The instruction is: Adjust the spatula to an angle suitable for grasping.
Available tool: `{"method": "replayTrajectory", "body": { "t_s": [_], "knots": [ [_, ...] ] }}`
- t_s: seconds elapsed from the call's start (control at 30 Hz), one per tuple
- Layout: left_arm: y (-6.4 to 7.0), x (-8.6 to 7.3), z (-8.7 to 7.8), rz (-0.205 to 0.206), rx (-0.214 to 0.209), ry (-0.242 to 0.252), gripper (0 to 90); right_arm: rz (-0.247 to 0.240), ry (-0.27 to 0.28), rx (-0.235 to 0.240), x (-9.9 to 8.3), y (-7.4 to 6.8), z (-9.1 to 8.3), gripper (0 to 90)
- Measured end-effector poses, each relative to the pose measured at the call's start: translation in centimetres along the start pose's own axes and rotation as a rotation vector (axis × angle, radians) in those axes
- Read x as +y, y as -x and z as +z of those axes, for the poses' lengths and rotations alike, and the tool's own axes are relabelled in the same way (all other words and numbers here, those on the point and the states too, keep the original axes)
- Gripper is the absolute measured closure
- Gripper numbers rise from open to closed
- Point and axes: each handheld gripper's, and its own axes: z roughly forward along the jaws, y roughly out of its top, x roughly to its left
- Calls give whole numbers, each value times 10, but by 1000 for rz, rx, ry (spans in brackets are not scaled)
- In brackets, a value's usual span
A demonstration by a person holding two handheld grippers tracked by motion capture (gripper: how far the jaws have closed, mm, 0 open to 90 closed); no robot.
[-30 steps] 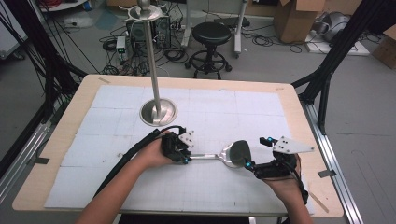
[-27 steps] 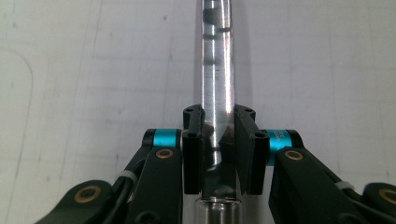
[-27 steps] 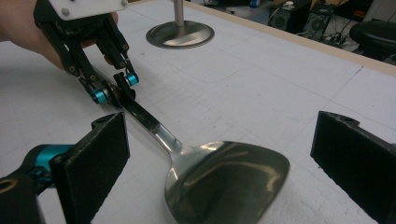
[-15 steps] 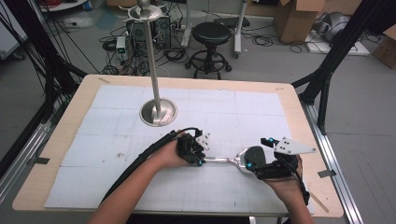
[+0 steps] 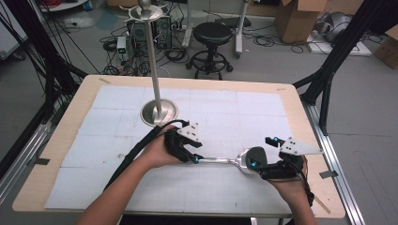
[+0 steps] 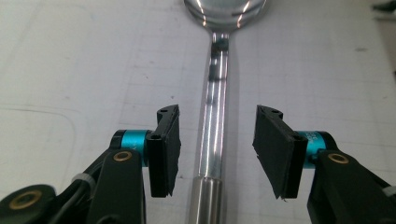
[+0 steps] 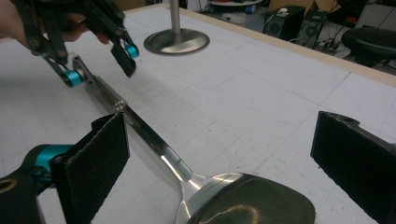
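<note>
1. High view: we see the steel ladle (image 5: 234, 161) lying flat on the white mat (image 5: 225, 110), in front of the metal stand (image 5: 158, 111) and a little to its right. The left gripper (image 5: 193, 158) sits at the handle end, the right gripper (image 5: 253, 165) at the bowl. The mat's far half lies open.
2. Left gripper view: our jaws stand wide, straddling the handle (image 6: 212, 126) without touching it. We read no writing.
3. Right gripper view: jaws wide either side of the ladle's bowl (image 7: 247, 200); the stand's base (image 7: 176, 41) sits beyond, near the table edge.
</note>
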Motion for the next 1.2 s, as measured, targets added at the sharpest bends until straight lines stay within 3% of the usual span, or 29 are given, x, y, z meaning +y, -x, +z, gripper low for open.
{"method": "replayTrajectory", "body": {
  "t_s": [0.17,0.47,0.67,0.77,0.97,1.07,1.2],
  "knots": [
    [-1,-19,-40,-69,44,122,475,13,23,-8,2,3,-5,33],
    [11,-67,-98,-169,127,248,436,8,20,-6,4,2,-3,33],
    [12,-103,-131,-211,150,353,413,-7,27,-2,8,0,-3,33],
    [10,-116,-141,-246,175,391,396,3,33,-6,9,2,-5,33],
    [8,-131,-149,-255,191,429,374,10,37,1,9,2,-2,33],
    [8,-135,-150,-261,197,423,362,20,35,4,8,3,0,33],
    [10,-138,-154,-255,208,436,337,46,65,27,11,3,0,33]
  ]
}}
